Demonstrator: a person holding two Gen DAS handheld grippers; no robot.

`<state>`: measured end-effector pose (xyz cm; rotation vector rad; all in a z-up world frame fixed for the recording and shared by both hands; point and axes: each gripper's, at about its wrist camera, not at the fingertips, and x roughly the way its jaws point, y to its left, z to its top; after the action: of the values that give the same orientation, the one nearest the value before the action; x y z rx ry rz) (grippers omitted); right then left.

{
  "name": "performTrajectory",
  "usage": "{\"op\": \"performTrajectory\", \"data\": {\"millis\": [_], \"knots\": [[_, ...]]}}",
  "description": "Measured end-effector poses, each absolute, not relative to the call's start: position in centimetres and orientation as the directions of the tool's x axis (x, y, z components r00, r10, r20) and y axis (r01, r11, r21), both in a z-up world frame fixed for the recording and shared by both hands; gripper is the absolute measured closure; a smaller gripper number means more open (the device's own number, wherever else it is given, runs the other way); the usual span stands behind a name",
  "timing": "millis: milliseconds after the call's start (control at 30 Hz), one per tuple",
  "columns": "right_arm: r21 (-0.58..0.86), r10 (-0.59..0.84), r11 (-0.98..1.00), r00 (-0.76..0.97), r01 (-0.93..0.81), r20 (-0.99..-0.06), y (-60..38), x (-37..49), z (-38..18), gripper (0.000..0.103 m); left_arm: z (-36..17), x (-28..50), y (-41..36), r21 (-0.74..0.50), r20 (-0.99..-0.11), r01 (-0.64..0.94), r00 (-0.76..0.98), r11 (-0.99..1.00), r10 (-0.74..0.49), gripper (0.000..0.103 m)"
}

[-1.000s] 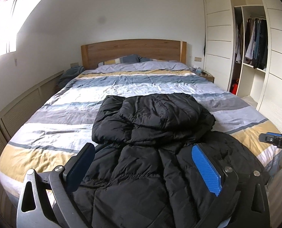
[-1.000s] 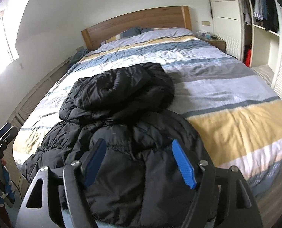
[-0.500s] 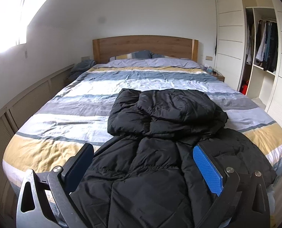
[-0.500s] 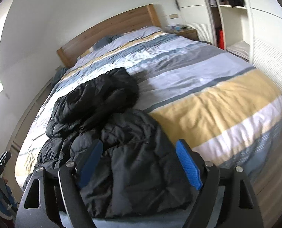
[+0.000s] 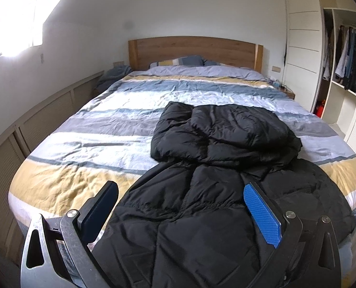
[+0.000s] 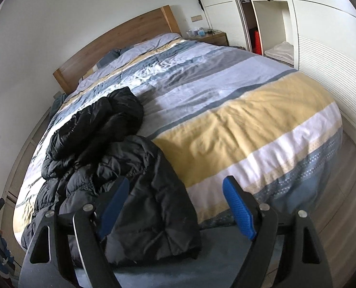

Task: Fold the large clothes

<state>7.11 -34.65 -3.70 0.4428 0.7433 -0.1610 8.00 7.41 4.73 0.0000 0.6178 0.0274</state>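
1. Swung right since a second ago: right gripper (image 6: pixel 175 206) view now centred on bare striped duvet (image 6: pixel 250 110); jacket pushed off to 9 o'clock. Left view panned too, jacket now at 5 o'clock.
2. Black puffer jacket (image 5: pixel 216 180) lying rumpled on the foot end of the bed, upper part bunched in a heap at 12 o'clock of the left gripper (image 5: pixel 181 206), hem draped over the mattress edge.
3. Left gripper: spread wide, empty, hovering above the lower jacket panel.
4. Right gripper: spread wide, empty; left pad over the jacket's right edge (image 6: pixel 154 204), right pad over duvet.
5. Step, by judgement: pre-grasp, fold not yet started, garment still unflattened.
6. Next move calls for: lowering each gripper onto a hem corner, pinching through the thick padding, then pulling flat toward 12 o'clock.
7. Risk: slippery fill sliding out of a shallow pinch.
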Motion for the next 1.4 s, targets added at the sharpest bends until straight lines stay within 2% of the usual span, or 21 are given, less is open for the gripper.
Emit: {"op": "performTrajectory", "data": {"millis": [233, 567, 667, 833, 1033, 1167, 1400], "knots": [[0.34, 0.042, 0.891, 0.693, 0.3, -0.72, -35.3, 6.9, -6.1, 0.023, 2.2, 8.1, 13.4, -0.07, -0.658, -0.127, 0.751, 0.989, 0.05, 0.0], [0.46, 0.224, 0.849, 0.613, 0.26, -0.758, -34.4, 8.7, -12.0, 0.023, -3.0, 7.5, 23.0, -0.347, -0.739, -0.251, 0.667, 0.904, -0.099, 0.001], [0.511, 0.288, 0.824, 0.596, 0.245, -0.75, -34.1, 9.3, -13.5, 0.023, -4.7, 7.5, 25.2, -0.447, -0.735, -0.258, 0.651, 0.856, -0.187, 0.001], [0.571, 0.372, 0.788, 0.561, 0.23, -0.74, -34.0, 10.3, -15.7, 0.023, -7.3, 7.7, 27.5, -0.527, -0.738, -0.295, 0.625, 0.797, -0.257, 0.001], [0.622, 0.469, 0.761, 0.507, 0.183, -0.723, -33.6, 12.1, -17.0, 0.023, -11.0, 8.4, 28.2, -0.67, -0.683, -0.264, 0.585, 0.694, -0.437, 0.001], [0.629, 0.509, 0.762, 0.459, 0.153, -0.728, -32.8, 13.0, -17.6, 0.023, -13.1, 8.2, 27.1, -0.722, -0.655, -0.251, 0.55, 0.645, -0.518, 0.001], [0.702, 0.602, 0.699, 0.419, 0.135, -0.68, -31.8, 13.2, -18.7, 0.022, -13.3, 7.3, 24.5, -0.762, -0.612, -0.166, 0.502, 0.626, -0.612, 0.001]]}}
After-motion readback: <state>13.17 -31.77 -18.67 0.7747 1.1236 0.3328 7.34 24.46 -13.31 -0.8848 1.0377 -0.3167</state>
